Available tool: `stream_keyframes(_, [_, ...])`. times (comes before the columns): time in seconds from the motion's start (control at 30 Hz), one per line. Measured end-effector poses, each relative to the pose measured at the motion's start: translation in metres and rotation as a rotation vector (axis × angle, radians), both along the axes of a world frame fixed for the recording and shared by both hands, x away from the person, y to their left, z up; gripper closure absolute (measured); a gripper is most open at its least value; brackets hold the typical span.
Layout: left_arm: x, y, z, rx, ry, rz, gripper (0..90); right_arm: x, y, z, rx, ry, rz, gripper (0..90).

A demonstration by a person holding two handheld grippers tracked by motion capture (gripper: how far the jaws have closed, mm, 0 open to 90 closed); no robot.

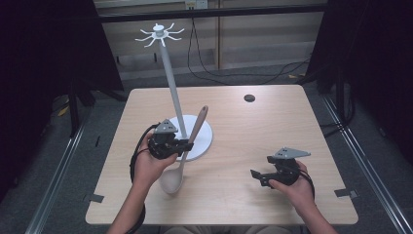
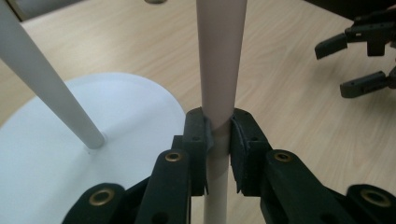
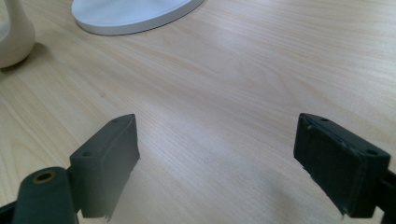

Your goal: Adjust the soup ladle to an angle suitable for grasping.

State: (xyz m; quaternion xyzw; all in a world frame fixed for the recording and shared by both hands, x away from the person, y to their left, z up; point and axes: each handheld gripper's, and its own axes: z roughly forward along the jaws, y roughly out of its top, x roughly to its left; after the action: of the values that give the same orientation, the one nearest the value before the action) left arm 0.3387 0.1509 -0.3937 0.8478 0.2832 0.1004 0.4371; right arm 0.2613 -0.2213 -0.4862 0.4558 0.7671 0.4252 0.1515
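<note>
A beige wooden spoon (image 1: 187, 148) stands tilted, its bowl (image 1: 172, 182) low near the table and its handle pointing up and to the right. My left gripper (image 1: 187, 145) is shut on the handle (image 2: 218, 70), beside the white stand's round base (image 1: 204, 139). The stand's thin pole (image 1: 171, 80) rises to a crown of hooks (image 1: 159, 34). My right gripper (image 1: 256, 176) hovers open over bare wood at the front right, nothing between its pads (image 3: 109, 161). In the right gripper view the spoon bowl (image 3: 14, 32) and base (image 3: 135, 11) lie ahead.
The light wooden table (image 1: 253, 131) has a small dark round hole cover (image 1: 249, 98) at the back right. Cables trail on the floor behind the table. Dark curtains flank both sides.
</note>
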Motion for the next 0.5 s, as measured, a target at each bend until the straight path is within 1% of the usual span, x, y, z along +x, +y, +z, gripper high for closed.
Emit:
stream_keyframes(0.03, [-0.001,0.001,0.002,0.001,-0.009,0.003,77.8,0.000,0.000,0.000,0.000,-0.001,-0.001,12.3])
stream_keyframes(0.07, [-0.001,0.002,0.003,-0.023,-0.021,0.010,77.8,0.000,0.001,0.000,0.001,0.002,-0.003,11.6])
stream_keyframes(0.13, [-0.002,0.004,0.005,-0.037,-0.042,0.019,77.8,0.000,0.001,0.000,0.003,-0.002,-0.006,10.1])
stream_keyframes(0.17, [-0.002,0.004,0.006,-0.050,-0.051,0.022,77.8,0.000,0.001,0.000,0.005,-0.003,-0.006,9.5])
stream_keyframes(0.2, [-0.002,0.005,0.006,-0.060,-0.068,0.028,77.8,0.000,0.001,0.000,0.007,-0.005,-0.007,9.3])
stream_keyframes(0.23, [-0.003,0.006,0.007,-0.073,-0.073,0.029,77.8,0.000,0.000,0.001,0.008,-0.013,-0.008,8.0])
stream_keyframes(0.27, [-0.003,0.007,0.008,-0.080,-0.086,0.038,77.8,0.000,0.000,0.001,0.008,-0.013,-0.008,8.0])
stream_keyframes(0.3, [-0.004,0.007,0.008,-0.096,-0.089,0.042,77.8,0.000,0.000,0.001,0.016,-0.016,-0.007,7.5])
stream_keyframes(0.43, [-0.004,0.011,0.010,-0.138,-0.112,0.059,77.8,0.001,0.000,0.000,0.021,-0.008,0.000,6.4])
stream_keyframes(0.5, [-0.004,0.012,0.011,-0.143,-0.117,0.056,77.8,0.001,0.000,0.001,0.020,-0.010,0.006,6.2])
